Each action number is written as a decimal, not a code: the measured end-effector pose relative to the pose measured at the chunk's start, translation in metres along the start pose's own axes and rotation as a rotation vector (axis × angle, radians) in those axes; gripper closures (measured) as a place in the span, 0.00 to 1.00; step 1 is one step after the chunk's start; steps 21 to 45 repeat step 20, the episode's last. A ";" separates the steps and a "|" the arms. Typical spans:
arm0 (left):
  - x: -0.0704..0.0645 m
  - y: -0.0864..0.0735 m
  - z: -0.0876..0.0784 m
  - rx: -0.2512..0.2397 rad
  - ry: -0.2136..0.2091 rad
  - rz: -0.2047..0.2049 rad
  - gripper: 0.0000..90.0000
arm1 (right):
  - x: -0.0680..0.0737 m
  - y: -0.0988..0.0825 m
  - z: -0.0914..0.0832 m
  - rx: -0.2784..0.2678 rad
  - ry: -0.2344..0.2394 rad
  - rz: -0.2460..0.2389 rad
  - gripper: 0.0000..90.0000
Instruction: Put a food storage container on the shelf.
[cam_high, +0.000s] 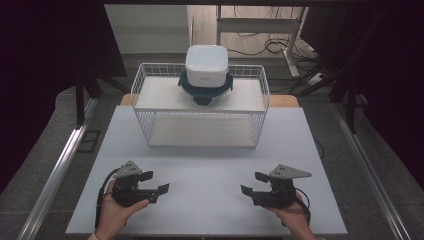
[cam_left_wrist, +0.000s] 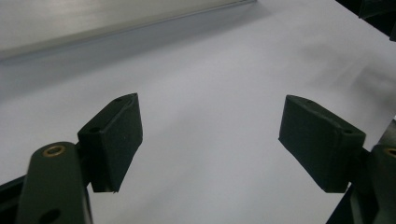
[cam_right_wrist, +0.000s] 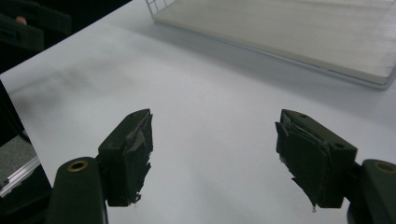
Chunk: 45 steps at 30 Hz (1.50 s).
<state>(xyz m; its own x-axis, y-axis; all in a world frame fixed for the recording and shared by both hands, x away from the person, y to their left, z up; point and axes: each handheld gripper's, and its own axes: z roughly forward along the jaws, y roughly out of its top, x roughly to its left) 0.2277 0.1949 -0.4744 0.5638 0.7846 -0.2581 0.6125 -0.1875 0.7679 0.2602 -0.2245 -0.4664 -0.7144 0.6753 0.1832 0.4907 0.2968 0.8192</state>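
**At the near edge: two grippers at rest before the reach to the rack**

On the white surface, high view: the left gripper and the right gripper lie near the person's edge, each cradled in a hand, jaws spread and turned toward one another, with nothing between them. Well beyond them stands a white wire rack with two shelves. On its upper shelf, toward the back, sits a round dark-rimmed container, and a white square box rests stacked on top of it. Both grippers are well apart from this stack. The likely step is a two-sided reach; it would go best if both grippers rise above the rack's front rail before closing in, so the wire is not caught.

Left gripper view: the two black pads stand wide apart over bare surface; no object lies between them.

Right gripper view: the pads are likewise wide apart, their facing worn and frayed. The rack's lower shelf board shows ahead, near but not touching. Given the worn pads, a grip on the box's flat sides, level and square, seems safer than one on its rounded corners, and the top box should be lifted straight up, since the container beneath could shift.
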 end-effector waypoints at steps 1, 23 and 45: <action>-0.001 0.001 -0.001 -0.002 0.007 0.010 0.23 | 0.002 -0.001 0.000 0.000 -0.008 -0.015 0.30; -0.001 0.003 -0.007 -0.025 -0.006 0.034 0.24 | 0.003 0.001 -0.009 -0.025 -0.033 -0.013 0.24; -0.001 0.003 -0.007 -0.025 -0.006 0.034 0.24 | 0.003 0.001 -0.009 -0.025 -0.033 -0.013 0.24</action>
